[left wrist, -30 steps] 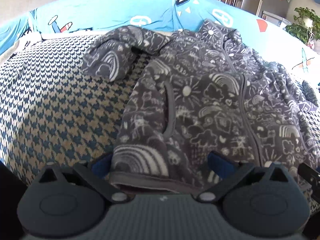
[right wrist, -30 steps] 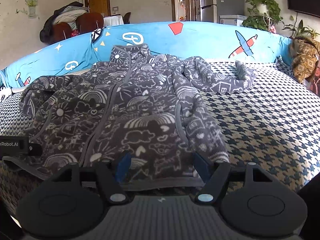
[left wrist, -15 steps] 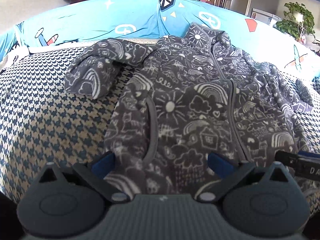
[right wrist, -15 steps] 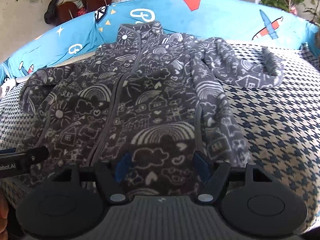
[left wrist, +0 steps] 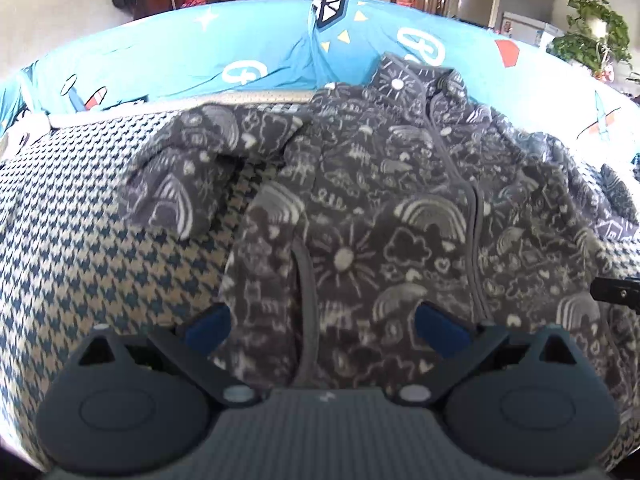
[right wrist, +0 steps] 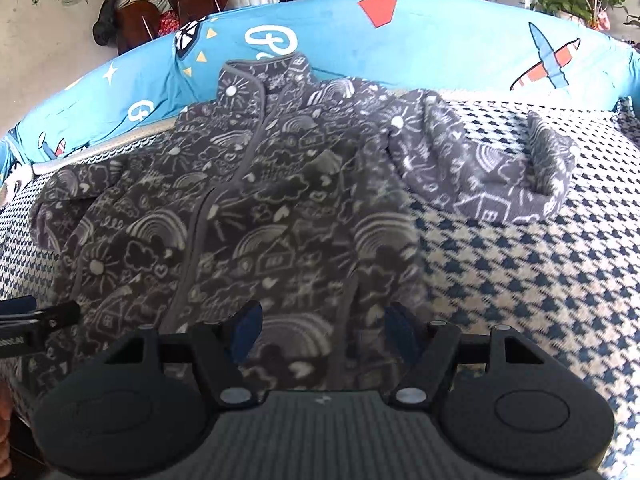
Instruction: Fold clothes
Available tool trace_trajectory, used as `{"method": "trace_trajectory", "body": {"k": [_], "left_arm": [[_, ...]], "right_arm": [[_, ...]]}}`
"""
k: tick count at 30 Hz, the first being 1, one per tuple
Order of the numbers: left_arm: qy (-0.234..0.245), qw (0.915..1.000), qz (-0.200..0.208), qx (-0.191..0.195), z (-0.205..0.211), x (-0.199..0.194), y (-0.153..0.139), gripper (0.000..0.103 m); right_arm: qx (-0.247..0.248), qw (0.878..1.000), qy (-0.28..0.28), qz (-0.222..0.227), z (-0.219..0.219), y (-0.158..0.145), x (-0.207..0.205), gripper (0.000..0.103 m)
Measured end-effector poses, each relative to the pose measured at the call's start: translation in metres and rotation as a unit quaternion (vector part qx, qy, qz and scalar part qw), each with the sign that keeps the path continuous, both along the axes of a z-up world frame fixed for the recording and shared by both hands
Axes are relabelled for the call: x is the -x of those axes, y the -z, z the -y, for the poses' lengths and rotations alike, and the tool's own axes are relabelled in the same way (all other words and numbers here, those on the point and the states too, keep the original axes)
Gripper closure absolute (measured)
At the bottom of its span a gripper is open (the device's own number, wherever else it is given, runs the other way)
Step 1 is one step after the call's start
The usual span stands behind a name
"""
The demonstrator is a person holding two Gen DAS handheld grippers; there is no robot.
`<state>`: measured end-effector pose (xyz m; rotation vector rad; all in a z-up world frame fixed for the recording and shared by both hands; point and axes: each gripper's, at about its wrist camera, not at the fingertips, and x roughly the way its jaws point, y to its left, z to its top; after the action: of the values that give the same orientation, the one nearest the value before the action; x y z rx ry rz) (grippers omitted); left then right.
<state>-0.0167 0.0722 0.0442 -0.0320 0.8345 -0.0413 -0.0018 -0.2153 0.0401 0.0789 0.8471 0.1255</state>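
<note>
Jacket (right wrist: 256, 216) flat on bed (right wrist: 520, 280), collar far, hem near; both grippers (left wrist: 324, 326) (right wrist: 322, 330) over hem, jaws open, empty.

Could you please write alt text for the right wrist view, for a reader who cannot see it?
A grey fleece jacket printed with white doodles lies spread front-up, zipped, on a houndstooth cover, collar toward a blue cartoon-print cushion. The right gripper hovers open over its hem, and one sleeve trails right.

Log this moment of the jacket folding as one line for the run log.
stage: pre-fold | jacket: spread front-up on houndstooth cover, zipped | left tongs: open over hem | right tongs: open over hem | sleeves: unfolded
</note>
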Motion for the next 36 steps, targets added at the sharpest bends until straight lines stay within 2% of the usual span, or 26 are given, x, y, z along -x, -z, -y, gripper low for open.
{"method": "trace_trajectory", "body": {"k": [2, 3, 5, 7, 10, 14, 20, 25, 28, 30, 36], "left_arm": [[0.005, 1.0000, 0.001, -0.006, -0.001, -0.009, 0.001, 0.001], [0.005, 1.0000, -0.002, -0.007, -0.002, -0.014, 0.001, 0.000], [0.006, 0.9999, -0.012, 0.003, -0.003, -0.025, 0.003, 0.001], [0.013, 0.9997, -0.016, 0.015, -0.002, -0.038, 0.002, 0.001], [0.019, 0.9997, -0.011, 0.012, 0.001, -0.053, 0.001, 0.000], [0.020, 0.9991, -0.020, 0.033, 0.001, -0.075, 0.001, 0.000], [0.036, 0.9992, -0.014, 0.014, 0.006, -0.101, 0.003, 0.000], [0.026, 0.9990, -0.019, 0.030, 0.000, -0.122, 0.003, 0.000], [0.011, 0.9988, -0.023, 0.042, -0.005, -0.133, 0.003, 0.000], [0.000, 0.9988, -0.024, 0.044, -0.008, -0.140, 0.004, 0.000], [-0.027, 0.9983, -0.027, 0.043, -0.017, -0.154, 0.006, 0.000]], "right_arm": [[0.006, 1.000, -0.004, 0.002, 0.007, -0.001, -0.005, 0.036], [0.009, 1.000, -0.007, 0.002, 0.009, -0.001, -0.007, 0.041], [0.010, 1.000, -0.014, 0.001, 0.013, -0.001, -0.015, 0.043], [0.004, 1.000, -0.022, 0.005, 0.015, -0.002, -0.023, 0.043], [0.006, 1.000, -0.017, 0.006, 0.018, 0.001, -0.037, 0.043], [-0.009, 1.000, -0.009, 0.004, 0.021, 0.006, -0.054, 0.043], [0.007, 1.000, -0.014, 0.010, 0.014, 0.012, -0.071, 0.043], [0.016, 1.000, -0.014, 0.012, 0.012, 0.018, -0.080, 0.045], [0.015, 1.000, -0.009, 0.011, 0.011, 0.021, -0.083, 0.064], [0.008, 1.000, -0.005, 0.006, 0.013, 0.023, -0.085, 0.088], [0.010, 1.000, 0.017, 0.000, 0.018, 0.026, -0.088, 0.095]]}}
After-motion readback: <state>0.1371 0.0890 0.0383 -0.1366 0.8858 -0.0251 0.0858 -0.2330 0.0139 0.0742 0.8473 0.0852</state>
